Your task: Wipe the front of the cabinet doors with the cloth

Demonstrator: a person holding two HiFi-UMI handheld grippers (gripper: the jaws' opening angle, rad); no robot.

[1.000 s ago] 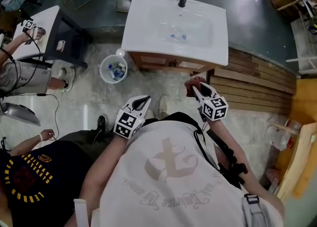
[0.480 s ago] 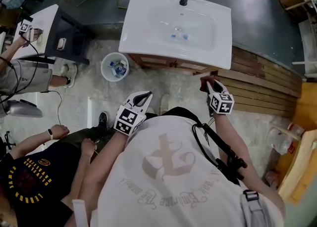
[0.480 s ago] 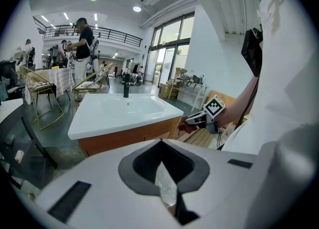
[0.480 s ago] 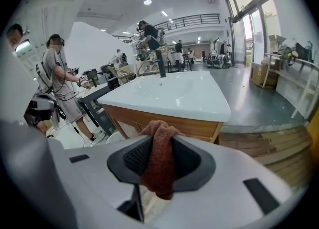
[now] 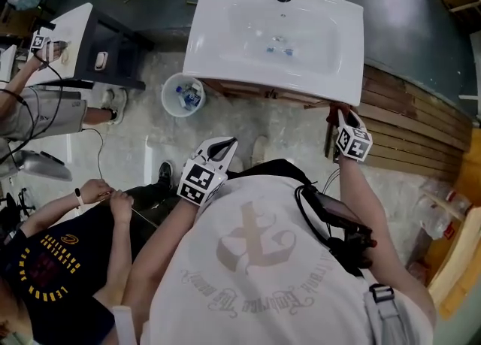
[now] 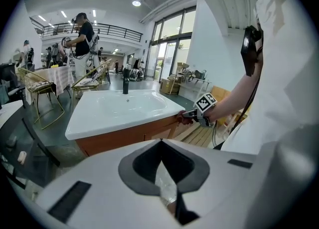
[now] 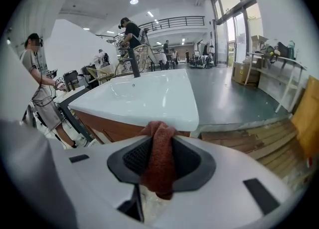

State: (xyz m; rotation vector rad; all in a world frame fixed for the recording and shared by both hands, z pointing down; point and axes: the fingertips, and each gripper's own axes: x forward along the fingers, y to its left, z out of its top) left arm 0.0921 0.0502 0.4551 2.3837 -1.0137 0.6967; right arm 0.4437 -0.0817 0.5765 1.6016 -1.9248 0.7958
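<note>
The right gripper (image 5: 333, 115) is clamping the soft, limp red cloth (image 7: 159, 162) by a bunched fold, light enough to press flat on the cabinet doors (image 7: 122, 131), while the left gripper (image 5: 223, 144) is idling, jaws closed on nothing.

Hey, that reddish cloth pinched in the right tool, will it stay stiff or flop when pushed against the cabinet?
Probably floppy: the cloth bunches and folds over where the right tool pinches it. It looks light and fuzzy, so it likely drags rather than slips on the cabinet front.
</note>
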